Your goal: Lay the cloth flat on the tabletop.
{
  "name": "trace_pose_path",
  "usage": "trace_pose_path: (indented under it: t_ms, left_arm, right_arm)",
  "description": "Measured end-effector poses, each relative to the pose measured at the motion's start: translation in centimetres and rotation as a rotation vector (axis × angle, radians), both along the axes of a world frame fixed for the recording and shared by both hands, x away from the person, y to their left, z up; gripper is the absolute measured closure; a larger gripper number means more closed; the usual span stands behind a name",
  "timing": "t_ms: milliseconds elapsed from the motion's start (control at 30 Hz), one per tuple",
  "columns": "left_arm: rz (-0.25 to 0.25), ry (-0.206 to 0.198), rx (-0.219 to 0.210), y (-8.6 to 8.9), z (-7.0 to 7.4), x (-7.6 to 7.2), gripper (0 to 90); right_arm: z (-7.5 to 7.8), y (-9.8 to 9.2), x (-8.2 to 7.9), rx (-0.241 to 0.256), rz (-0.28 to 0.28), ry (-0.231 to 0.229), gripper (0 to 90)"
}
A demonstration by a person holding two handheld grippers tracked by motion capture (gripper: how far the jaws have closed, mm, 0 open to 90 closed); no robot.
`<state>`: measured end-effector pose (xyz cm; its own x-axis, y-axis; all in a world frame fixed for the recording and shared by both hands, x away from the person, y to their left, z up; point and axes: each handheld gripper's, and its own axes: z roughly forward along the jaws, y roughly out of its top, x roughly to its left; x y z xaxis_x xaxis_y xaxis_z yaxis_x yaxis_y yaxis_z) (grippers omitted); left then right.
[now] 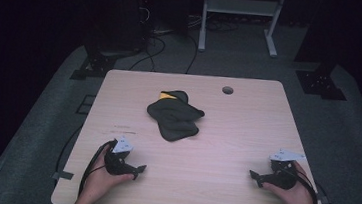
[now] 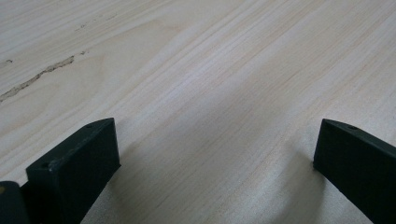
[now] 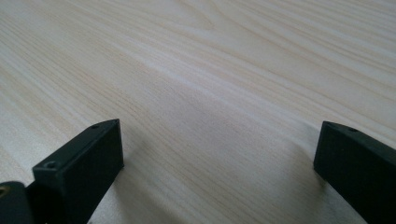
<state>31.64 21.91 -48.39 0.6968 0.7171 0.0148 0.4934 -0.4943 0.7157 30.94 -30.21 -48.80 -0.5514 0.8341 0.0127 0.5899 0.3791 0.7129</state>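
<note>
1. Dark grey crumpled cloth with a yellow patch [image 1: 174, 115] lies bunched in a heap on the far middle of the pale wood surface [image 1: 226, 136], untouched, well apart from both claws.
2. Yellow bit peeks out at the cloth's far edge; the rest is folded over itself unevenly.
3. Left claw [image 1: 138, 170] rests low on the near left of the surface, held in the person's left hand [image 1: 98, 182]; in the left gripper view its jaws stand spread wide with bare wood grain between them.
4. Right claw [image 1: 254, 177] sits on the near right, held in the right hand [image 1: 295, 193]; jaws likewise spread wide, nothing between them.
5. Round cable hole [image 1: 227, 90] sits at the far right of the surface, clear of the cloth.
6. Progress: looks like the very start, nothing gripped, cloth not yet straightened or folded. All handling is left: reach forward, pinch the edges.
</note>
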Motion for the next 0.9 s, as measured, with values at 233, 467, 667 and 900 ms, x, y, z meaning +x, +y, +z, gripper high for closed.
trace_pose_path:
  t_ms: [233,467,667,900]
  left_arm:
    - [0.000,0.000,0.000,0.0,0.0,0.0,0.0]
    - [0.000,0.000,0.000,0.0,0.0,0.0,0.0]
    - [0.000,0.000,0.000,0.0,0.0,0.0,0.0]
    - [0.001,0.000,0.000,0.0,0.0,0.0,0.0]
  right_arm:
    - [0.1,-0.1,-0.2,0.009,0.000,-0.016,8.1]
    - [0.7,-0.4,-0.2,0.014,0.007,-0.006,33.7]
    - [1.8,0.7,0.8,0.059,0.087,0.003,42.1]
    - [2.8,2.3,2.4,0.093,0.143,-0.013,45.1]
